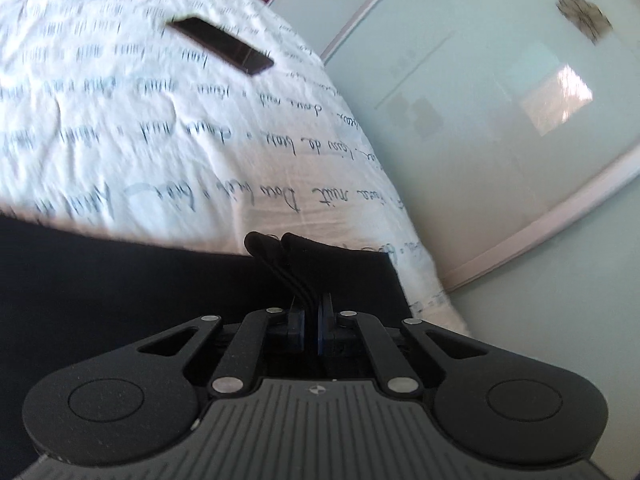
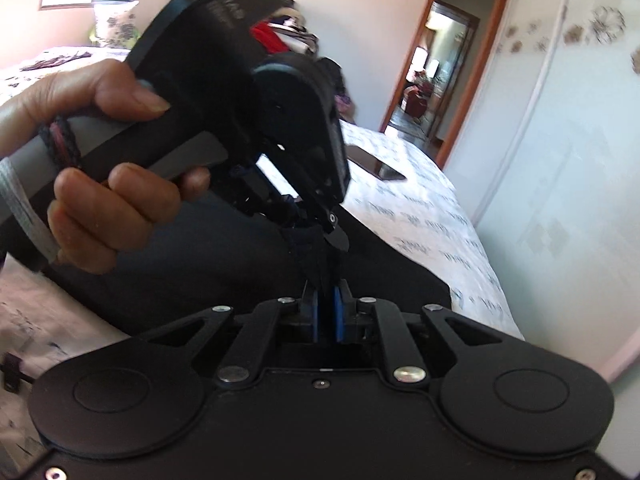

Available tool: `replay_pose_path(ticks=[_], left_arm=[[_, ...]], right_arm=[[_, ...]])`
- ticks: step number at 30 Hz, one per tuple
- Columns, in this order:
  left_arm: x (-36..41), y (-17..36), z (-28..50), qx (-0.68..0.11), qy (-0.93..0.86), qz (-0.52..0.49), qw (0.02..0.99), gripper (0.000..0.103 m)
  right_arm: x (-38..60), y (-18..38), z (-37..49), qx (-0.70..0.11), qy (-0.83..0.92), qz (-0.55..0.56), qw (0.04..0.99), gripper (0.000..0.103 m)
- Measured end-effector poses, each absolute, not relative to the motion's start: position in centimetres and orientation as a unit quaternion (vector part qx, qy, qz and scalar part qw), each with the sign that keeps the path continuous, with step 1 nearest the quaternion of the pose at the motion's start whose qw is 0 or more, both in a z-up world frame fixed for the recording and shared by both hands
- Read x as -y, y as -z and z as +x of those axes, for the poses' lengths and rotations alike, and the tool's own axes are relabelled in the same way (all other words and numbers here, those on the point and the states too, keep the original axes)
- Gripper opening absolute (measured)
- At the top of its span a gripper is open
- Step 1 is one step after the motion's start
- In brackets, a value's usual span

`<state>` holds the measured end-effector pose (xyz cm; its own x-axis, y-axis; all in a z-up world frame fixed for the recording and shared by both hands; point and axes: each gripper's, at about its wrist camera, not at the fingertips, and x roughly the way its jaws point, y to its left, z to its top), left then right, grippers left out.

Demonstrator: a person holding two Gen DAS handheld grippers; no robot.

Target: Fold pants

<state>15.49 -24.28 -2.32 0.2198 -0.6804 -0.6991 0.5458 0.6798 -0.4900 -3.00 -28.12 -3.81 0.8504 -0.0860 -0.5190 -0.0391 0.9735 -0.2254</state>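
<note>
The black pants lie on a white bed cover with handwritten script. My left gripper is shut on a bunched edge of the pants, which sticks up between the blue pads. In the right wrist view my right gripper is shut on a raised fold of the pants. The left gripper, held by a hand, pinches the same raised cloth just ahead of it.
A dark phone lies on the bed cover further back; it also shows in the right wrist view. A pale wardrobe door stands right of the bed. An open doorway is behind.
</note>
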Motion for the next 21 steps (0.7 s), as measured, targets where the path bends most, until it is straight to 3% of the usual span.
replay_pose_path(ticks=[6, 15, 21], left_arm=[[20.3, 1.4, 14.8, -0.439, 0.360, 0.016, 0.823, 0.005], [15.8, 5.3, 16.2, -0.451, 0.289, 0.012, 0.844, 0.006], [15.9, 4.0, 14.7, -0.397, 0.285, 0.046, 0.871, 0.006]], right_arm=[[23.7, 4.8, -1.5, -0.271, -0.054, -0.138, 0.951, 0.010], [20.3, 7.0, 0.0, -0.295, -0.120, -0.152, 0.936, 0.010], [18.1, 5.5, -0.8, -0.280, -0.114, -0.164, 0.939, 0.010]])
